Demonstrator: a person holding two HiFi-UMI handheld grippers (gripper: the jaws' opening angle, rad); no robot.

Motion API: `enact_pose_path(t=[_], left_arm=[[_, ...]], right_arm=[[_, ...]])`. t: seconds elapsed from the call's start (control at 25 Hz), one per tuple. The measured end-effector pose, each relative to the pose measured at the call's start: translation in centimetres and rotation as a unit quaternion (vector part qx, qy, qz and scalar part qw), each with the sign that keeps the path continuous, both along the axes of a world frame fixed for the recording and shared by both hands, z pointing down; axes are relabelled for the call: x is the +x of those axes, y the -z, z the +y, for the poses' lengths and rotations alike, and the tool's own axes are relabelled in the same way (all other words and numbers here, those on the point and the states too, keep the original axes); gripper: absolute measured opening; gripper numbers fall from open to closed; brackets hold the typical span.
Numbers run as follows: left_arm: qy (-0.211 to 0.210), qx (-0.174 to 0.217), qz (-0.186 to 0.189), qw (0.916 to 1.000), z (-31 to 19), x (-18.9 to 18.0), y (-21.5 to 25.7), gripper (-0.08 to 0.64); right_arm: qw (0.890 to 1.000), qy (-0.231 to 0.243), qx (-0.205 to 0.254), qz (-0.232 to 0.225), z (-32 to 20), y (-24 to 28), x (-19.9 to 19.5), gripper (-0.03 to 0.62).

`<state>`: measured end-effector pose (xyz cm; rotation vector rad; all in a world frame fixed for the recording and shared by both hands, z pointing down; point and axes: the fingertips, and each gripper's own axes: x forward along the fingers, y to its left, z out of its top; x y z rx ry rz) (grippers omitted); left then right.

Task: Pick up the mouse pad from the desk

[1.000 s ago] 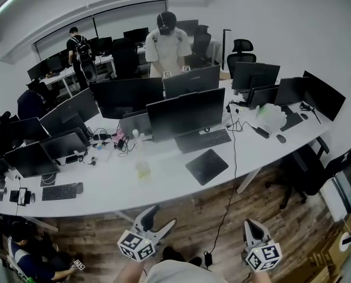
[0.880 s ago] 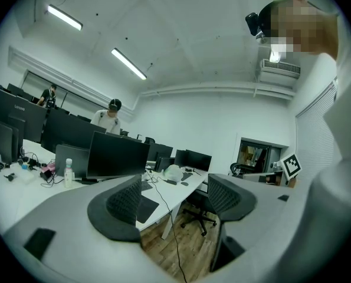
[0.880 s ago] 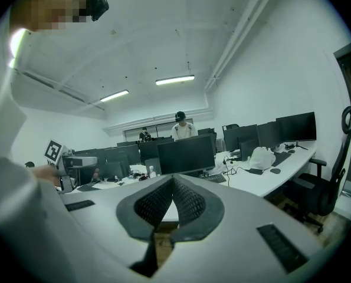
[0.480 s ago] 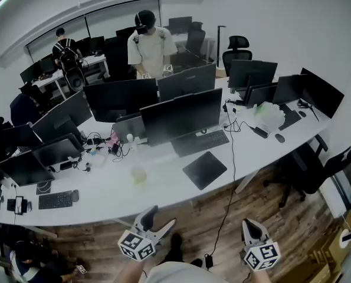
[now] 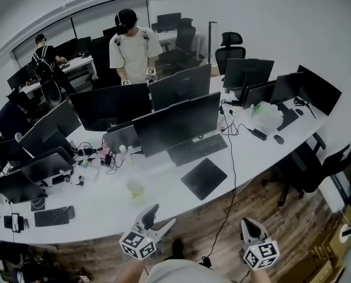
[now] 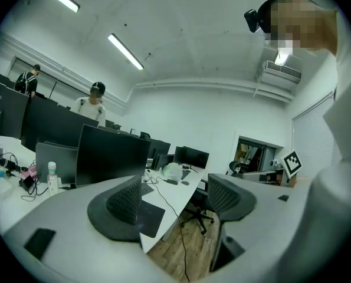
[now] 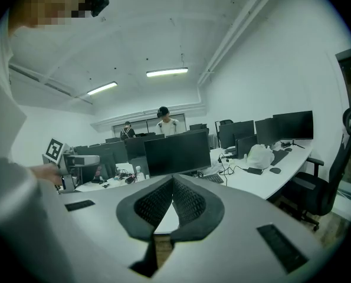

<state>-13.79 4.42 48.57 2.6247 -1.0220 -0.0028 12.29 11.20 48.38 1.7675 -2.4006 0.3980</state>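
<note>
Mouse pad [image 5: 204, 178] lies well ahead of the wide, empty left claw [image 5: 163, 216]; right claw [image 5: 250, 222] is closed.

Open-plan office with plain white walls [image 5: 281, 22] and a brown wood-plank floor [image 5: 281, 211]. A long curved white table [image 5: 98, 200] carries rows of dark flat monitors [image 5: 175, 122]. Black swivel office chairs [image 5: 229, 50] stand nearby. Long ceiling strip lights [image 6: 125, 50] glow overhead.
</note>
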Motion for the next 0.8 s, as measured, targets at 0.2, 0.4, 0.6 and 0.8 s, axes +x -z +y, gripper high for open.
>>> enact_pose_path(t=[0.2, 0.4, 0.6, 0.8], left_arm=[[-0.019, -0.001, 0.001, 0.9998, -3.8, -0.8, -0.2, 0.357], [-0.038, -0.003, -0.003, 0.9993, -7.3, -2.1, -0.8, 0.357], [-0.047, -0.006, -0.005, 0.9989, -9.9, -2.9, -1.3, 0.359], [-0.048, -0.014, -0.006, 0.9987, -11.5, -3.0, -2.0, 0.360]], right_arm=[[1.000, -0.013, -0.001, 0.006, -3.4, -0.1, -1.4, 0.011], [1.000, -0.026, -0.004, 0.010, -6.2, -0.4, -3.3, 0.011], [0.999, -0.041, -0.010, 0.014, -8.0, -0.7, -4.0, 0.011], [0.999, -0.043, -0.020, 0.019, -9.6, -1.1, -4.1, 0.011]])
